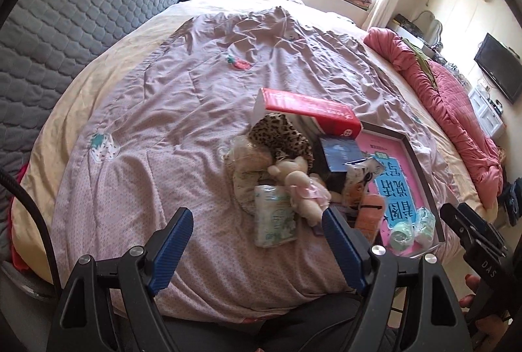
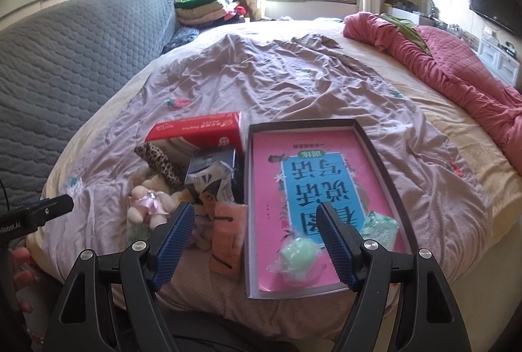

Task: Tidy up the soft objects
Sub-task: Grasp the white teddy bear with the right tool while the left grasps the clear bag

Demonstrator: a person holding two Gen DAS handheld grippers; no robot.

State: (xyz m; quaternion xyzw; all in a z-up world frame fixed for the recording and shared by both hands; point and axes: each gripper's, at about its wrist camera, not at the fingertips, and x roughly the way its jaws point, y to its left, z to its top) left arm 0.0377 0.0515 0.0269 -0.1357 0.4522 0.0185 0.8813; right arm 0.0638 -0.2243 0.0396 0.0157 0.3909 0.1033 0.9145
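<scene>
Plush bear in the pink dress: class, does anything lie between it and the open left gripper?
Nothing visible does. The plush bear lies on top of the pile, and only bare quilt and a tissue pack lie before the left gripper.

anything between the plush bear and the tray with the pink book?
Yes. In the right wrist view an orange packet and a crumpled blue-and-white box lie between the plush bear and the tray. The left wrist view shows the same.

"DAS" on the right gripper (image 1: 483, 241); "nRobot.AI" on the left gripper (image 2: 36, 215).
</scene>
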